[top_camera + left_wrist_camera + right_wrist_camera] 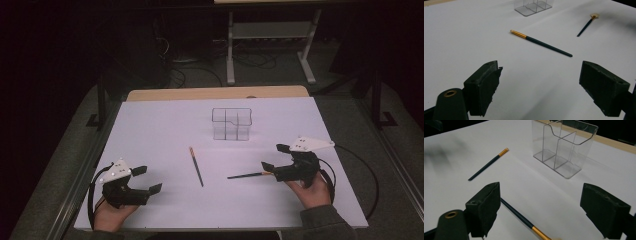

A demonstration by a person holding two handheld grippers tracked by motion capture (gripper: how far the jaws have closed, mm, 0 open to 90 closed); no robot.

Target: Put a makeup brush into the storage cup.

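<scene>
Nothing has been put away yet, as far as the pictures show. The clear organizer stands upright on the table at about 12 o'clock from the table's middle, and all of its compartments are empty. Two brushes lie flat on the white surface. The first brush rests near the middle, its gold end pointing toward 11 o'clock, untouched and well apart from either gripper. The second brush lies at about 4 o'clock from the middle, its gold end reaching in between the jaws of the right gripper.

The right gripper has its jaws spread wide around that brush, not yet pinching it; its own view shows the handle passing by the left jaw. The left gripper rests at 8 o'clock, jaws also spread, holding nothing.

I judge the work is at its start: grasping the second brush comes next, then standing both brushes in the organizer.
</scene>
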